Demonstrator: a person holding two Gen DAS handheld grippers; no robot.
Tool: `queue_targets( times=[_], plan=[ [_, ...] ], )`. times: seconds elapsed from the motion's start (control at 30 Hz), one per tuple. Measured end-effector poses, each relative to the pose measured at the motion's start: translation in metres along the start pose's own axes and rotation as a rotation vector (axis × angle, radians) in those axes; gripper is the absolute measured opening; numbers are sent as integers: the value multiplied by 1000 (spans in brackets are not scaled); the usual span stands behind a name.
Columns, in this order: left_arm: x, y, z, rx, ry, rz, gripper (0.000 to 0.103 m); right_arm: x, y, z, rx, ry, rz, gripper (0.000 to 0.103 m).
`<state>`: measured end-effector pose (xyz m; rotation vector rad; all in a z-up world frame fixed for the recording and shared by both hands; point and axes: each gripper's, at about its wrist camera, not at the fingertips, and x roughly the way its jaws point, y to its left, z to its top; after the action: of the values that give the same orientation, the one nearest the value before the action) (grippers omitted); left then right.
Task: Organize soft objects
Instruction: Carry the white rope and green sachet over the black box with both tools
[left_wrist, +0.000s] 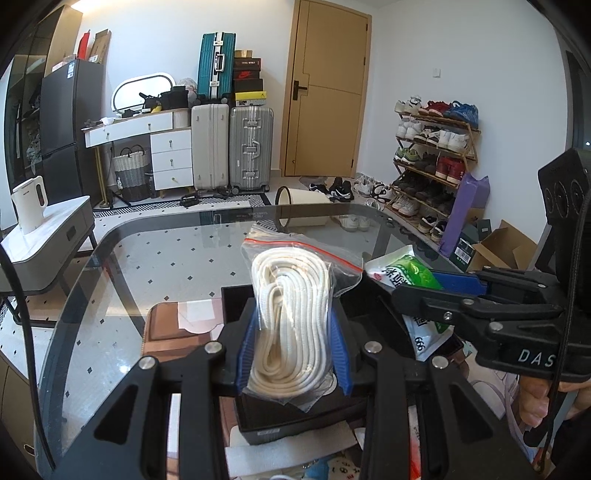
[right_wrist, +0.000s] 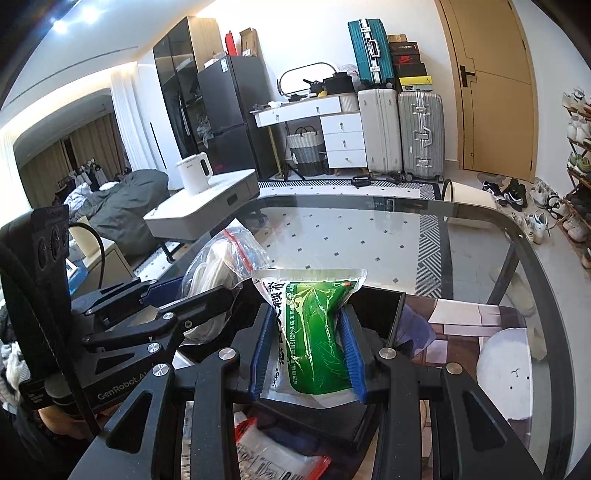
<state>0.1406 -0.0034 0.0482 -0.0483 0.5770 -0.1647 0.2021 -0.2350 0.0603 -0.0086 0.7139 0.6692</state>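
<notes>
Grippers both loaded: left gripper (left_wrist: 293, 354) clamped on bagged white rope (left_wrist: 288, 314), right gripper (right_wrist: 306, 356) clamped on green pouch (right_wrist: 317, 332), both held above black tray (left_wrist: 295, 417) on glass table (left_wrist: 155, 258). Probably mid-task. Neither yet set down; more packets (right_wrist: 273, 458) below, seemingly unsorted.
</notes>
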Motion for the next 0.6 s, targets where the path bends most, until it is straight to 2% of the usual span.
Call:
queue_targets(
  times=[0.37,0.53,0.6],
  plan=[
    [20,-13,-6,93,68,-15,34,21,-3,-3,-58,43,-45,36],
    [30,-14,-14,103,121,-24,34,29,1,-6,-97,71,-62,36],
    [30,-13,-14,93,120,-28,34,33,2,-6,-102,79,-61,36]
  ],
)
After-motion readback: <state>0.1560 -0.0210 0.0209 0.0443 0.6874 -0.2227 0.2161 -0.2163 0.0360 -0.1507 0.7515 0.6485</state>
